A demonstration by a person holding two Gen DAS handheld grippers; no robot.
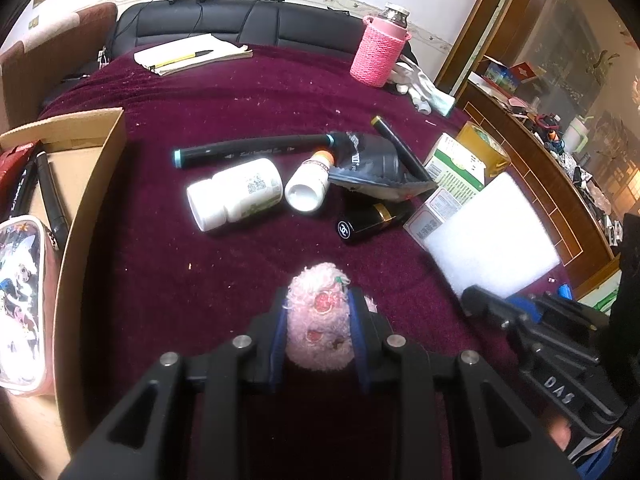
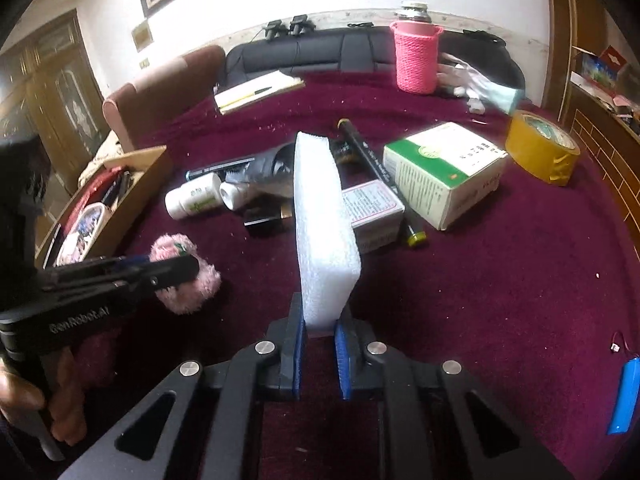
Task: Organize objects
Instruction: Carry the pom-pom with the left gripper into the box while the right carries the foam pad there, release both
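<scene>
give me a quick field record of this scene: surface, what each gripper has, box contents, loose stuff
surface: maroon cloth
left gripper: shut on pink fluffy toy
right gripper: shut on white foam block, held on edge
cardboard box: cartoon pencil case, dark pens
loose items: two white pill bottles, black marker, green-and-white carton, yellow tape roll
back of cloth: pink knitted bottle sleeve, notepad with pen

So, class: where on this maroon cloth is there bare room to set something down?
Bare: the stretch between the open cardboard box and white pill bottle; also right of the green-and-white carton, below the yellow tape roll. Crowded: the central clutter.
</scene>
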